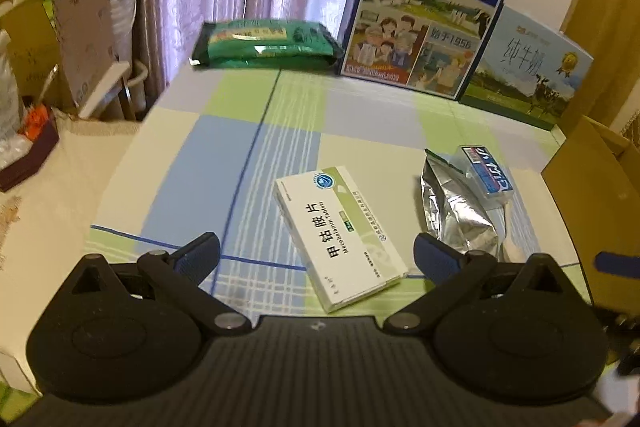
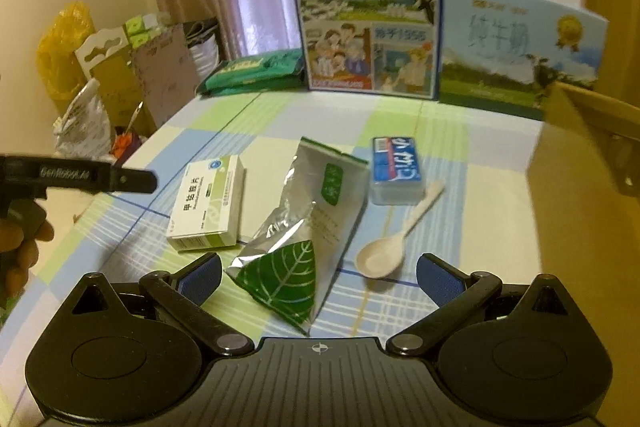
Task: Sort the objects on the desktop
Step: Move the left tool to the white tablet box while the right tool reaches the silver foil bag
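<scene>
Both grippers wide apart, holding nothing.
Pill box (image 1: 339, 237) lies between left gripper (image 1: 316, 254) fingers; foil bag (image 2: 305, 227) before right gripper (image 2: 319, 274).

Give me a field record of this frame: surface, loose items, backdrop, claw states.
surface: table under a checked blue, green and white cloth
loose items: white and green cardboard medicine box; silver foil pouch with a green leaf print; small clear plastic box with a blue label; cream plastic spoon
backdrop: tall blue milk carton box; pale blue milk box; green soft pack
left claw: open, over the medicine box
right claw: open, over the pouch
</scene>
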`<state>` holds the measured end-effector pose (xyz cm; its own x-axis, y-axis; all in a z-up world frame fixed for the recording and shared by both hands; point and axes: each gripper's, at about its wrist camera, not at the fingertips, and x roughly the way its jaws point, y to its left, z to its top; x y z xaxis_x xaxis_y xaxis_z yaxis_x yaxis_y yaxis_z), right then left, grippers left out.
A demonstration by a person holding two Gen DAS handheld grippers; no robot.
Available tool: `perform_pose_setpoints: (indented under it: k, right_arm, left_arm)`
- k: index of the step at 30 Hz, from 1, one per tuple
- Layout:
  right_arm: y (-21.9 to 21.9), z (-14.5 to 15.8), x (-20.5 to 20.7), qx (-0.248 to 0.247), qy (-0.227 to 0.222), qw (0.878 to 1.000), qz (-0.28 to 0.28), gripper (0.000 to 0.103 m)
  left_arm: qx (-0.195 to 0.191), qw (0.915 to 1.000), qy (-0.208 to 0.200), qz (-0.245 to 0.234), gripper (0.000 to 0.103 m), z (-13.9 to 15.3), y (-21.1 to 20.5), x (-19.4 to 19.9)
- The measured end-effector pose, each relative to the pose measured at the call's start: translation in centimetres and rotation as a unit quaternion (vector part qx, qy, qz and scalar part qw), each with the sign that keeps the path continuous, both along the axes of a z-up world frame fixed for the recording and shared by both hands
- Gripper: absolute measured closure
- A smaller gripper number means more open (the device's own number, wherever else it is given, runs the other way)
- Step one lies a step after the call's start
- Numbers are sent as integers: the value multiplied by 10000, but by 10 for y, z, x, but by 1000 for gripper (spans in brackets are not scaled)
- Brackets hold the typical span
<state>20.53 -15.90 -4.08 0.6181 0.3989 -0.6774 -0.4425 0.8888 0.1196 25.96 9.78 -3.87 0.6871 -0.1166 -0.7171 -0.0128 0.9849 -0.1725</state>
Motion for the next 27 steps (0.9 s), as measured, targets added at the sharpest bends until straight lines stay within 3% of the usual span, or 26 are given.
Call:
perform_pose_setpoints:
  k: [10, 16, 23, 27]
  right_arm:
    - [33, -37, 29, -119, 49, 9991, 404, 2]
    - [47, -59, 31, -339, 57, 9974, 631, 2]
    - [55, -66, 44, -206, 38, 9988, 454, 2]
    - [60, -69, 52, -273, 92, 9988, 406, 2]
  left_arm:
    - [89, 9994, 308, -162, 2, -31, -23, 41]
    - [442, 9975, 434, -348, 3, -46, -36, 52]
    - [611, 9960, 375, -526, 14, -51, -33, 54]
    - [748, 9939, 289, -755, 26, -47, -27, 51]
